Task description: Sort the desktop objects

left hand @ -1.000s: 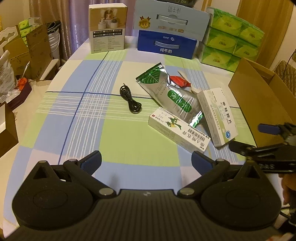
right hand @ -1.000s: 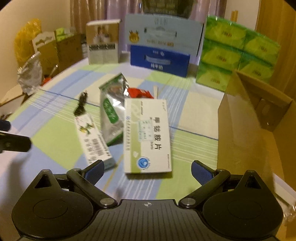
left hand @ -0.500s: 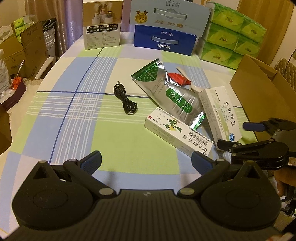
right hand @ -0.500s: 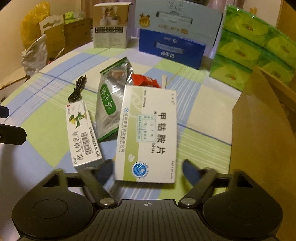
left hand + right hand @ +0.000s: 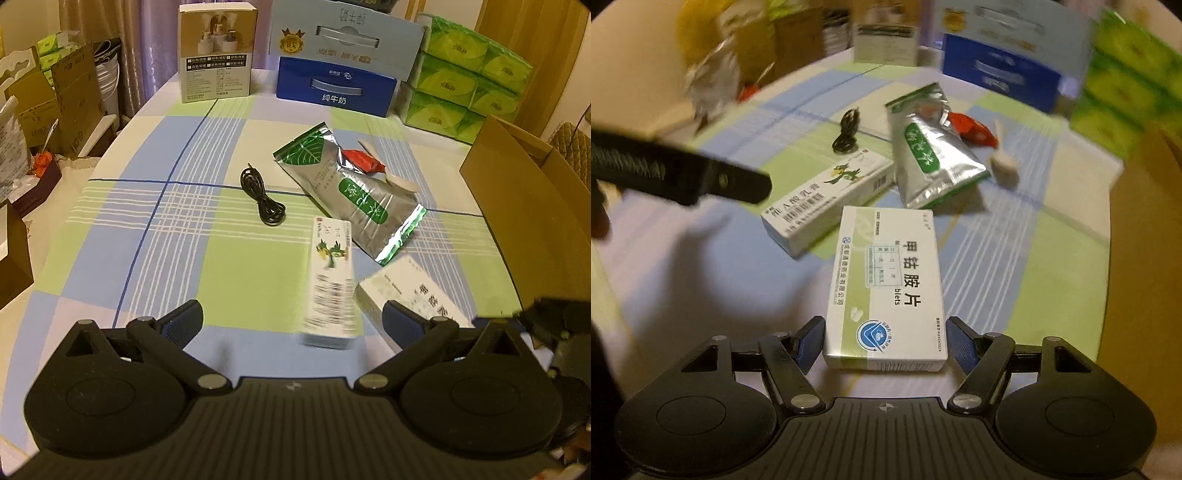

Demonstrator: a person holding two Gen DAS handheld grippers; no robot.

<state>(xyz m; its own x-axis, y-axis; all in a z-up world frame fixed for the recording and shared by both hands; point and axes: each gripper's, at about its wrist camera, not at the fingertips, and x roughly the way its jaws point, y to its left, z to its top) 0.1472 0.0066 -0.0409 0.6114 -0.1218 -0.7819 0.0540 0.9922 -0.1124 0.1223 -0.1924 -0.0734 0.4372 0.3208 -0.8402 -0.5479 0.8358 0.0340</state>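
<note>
Tablet box [image 5: 886, 288] between right gripper [image 5: 884, 345] jaws, pads touching both sides

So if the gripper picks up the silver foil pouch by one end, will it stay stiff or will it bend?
The silver foil pouch will probably bend: its skin looks thin and creased. It bulges in the middle, so the contents may shift and pull the free end down. The glossy foil may also slip between the pads.

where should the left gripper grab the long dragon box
Across its narrow width near the barcode end, approaching along its length. The dragon box lies flat and long, pointing at the open left gripper, and that end sits clear of the foil bag.
</note>
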